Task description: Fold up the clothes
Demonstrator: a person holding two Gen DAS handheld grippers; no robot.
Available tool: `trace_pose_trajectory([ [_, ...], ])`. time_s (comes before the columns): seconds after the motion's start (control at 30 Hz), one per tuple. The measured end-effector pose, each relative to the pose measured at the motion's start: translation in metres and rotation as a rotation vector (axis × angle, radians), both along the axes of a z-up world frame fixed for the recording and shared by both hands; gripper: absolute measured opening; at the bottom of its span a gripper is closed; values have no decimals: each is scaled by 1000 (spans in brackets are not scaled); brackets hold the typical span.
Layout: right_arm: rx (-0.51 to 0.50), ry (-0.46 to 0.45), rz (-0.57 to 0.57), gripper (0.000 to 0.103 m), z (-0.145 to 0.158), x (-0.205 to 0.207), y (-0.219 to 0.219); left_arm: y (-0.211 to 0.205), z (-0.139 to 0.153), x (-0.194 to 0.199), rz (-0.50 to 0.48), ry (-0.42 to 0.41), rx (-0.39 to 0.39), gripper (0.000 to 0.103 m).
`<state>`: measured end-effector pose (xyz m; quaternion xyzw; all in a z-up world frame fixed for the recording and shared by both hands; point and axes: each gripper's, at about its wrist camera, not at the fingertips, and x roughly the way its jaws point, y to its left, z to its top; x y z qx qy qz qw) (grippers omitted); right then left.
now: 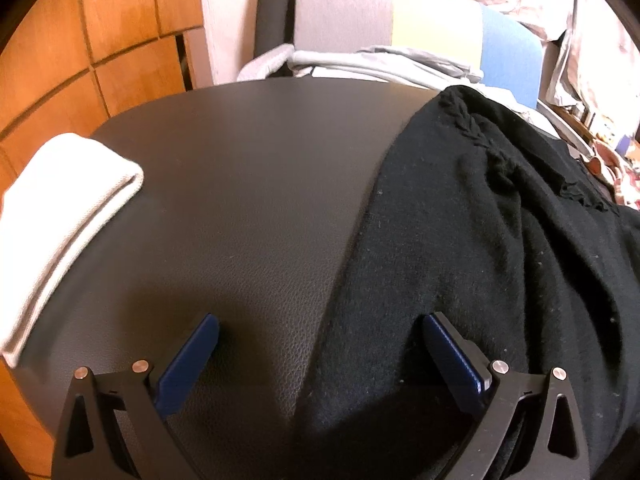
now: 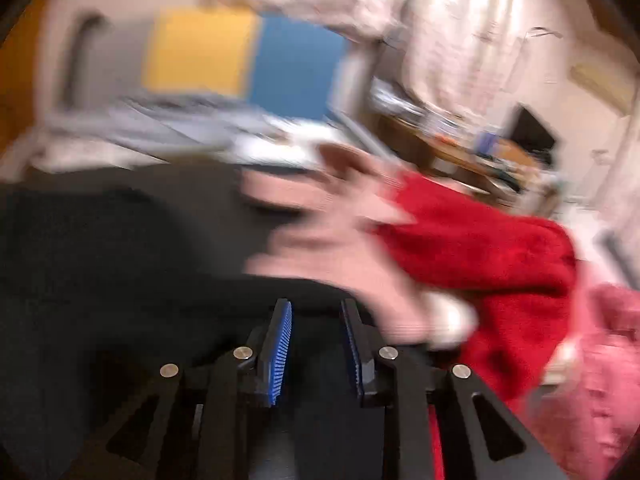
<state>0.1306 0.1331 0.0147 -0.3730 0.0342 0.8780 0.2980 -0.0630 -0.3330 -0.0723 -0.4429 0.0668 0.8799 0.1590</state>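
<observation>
Below, one dark round table (image 1: 240, 184) carries one black knitted garment (image 1: 500, 260), spread over the table's right side and cut off at the frame edge. At the table's left rim lies one folded white cloth (image 1: 60, 216), partly out of view. Over the table, the left gripper (image 1: 320, 356) hangs spread wide, nothing between its blue pads. Heavy blur smears the right wrist view: the right gripper (image 2: 316, 340) stands partly parted and empty above the black garment, one hand (image 2: 336, 256) in a red sleeve (image 2: 488, 256) beyond it.
</observation>
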Motion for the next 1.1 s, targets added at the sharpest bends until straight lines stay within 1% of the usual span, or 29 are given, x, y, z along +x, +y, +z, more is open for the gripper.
trace_pose_trajectory([
  [0.03, -59, 18, 107, 27, -3, -8, -26, 1, 2, -3, -24, -9, 6, 102],
  [0.07, -110, 19, 178, 27, -8, -14, -46, 1, 5, -2, -44, -2, 4, 102],
  [0.17, -244, -15, 319, 27, -31, -32, -93, -3, 17, 1, -99, 36, -11, 102],
  [0.23, -293, -49, 368, 27, -48, -41, -116, -11, 27, 3, -132, 58, -11, 102],
  [0.3, -325, -64, 359, 27, -62, -44, -124, -20, 32, 3, -152, 42, 14, 102],
  [0.33, -342, -69, 351, 27, -69, -44, -126, -26, 31, 4, -163, 10, 47, 102],
  [0.43, -444, -5, 313, 27, -78, -40, -112, -42, 26, 9, -190, -93, 148, 102],
  [0.47, -479, 16, 305, 27, -80, -38, -109, -44, 22, 11, -192, -119, 169, 102],
  [0.5, -497, 29, 303, 27, -81, -36, -106, -47, 18, 14, -194, -145, 190, 102],
  [0.53, -495, 32, 307, 27, -81, -34, -109, -50, 14, 17, -195, -170, 210, 102],
  [0.63, -463, 32, 313, 27, -79, -29, -119, -51, 12, 34, -209, -120, 208, 102],
  [0.7, -458, 39, 310, 27, -79, -27, -120, -45, 12, 43, -245, -114, 192, 102],
  [0.73, -460, 45, 307, 27, -80, -26, -118, -40, 11, 50, -266, -102, 174, 101],
  [0.77, -465, 52, 304, 27, -82, -26, -116, -33, 10, 57, -289, -79, 122, 99],
  [0.8, -470, 58, 301, 27, -83, -25, -113, -26, 9, 65, -312, -55, 71, 90],
  [0.87, -469, 64, 295, 27, -86, -23, -116, -13, 10, 83, -374, 25, -19, 71],
  [0.9, -466, 64, 293, 27, -86, -22, -118, -11, 12, 87, -403, 20, 0, 48],
  [0.93, -461, 64, 292, 27, -85, -21, -118, -9, 14, 88, -418, 2, 22, 31],
  [1.0, -454, 63, 291, 27, -85, -27, -120, -7, 18, 85, -436, -32, 32, 13],
  [1.1, -461, 67, 289, 27, -85, -27, -119, -1, 27, 80, -438, -8, -32, 13],
])
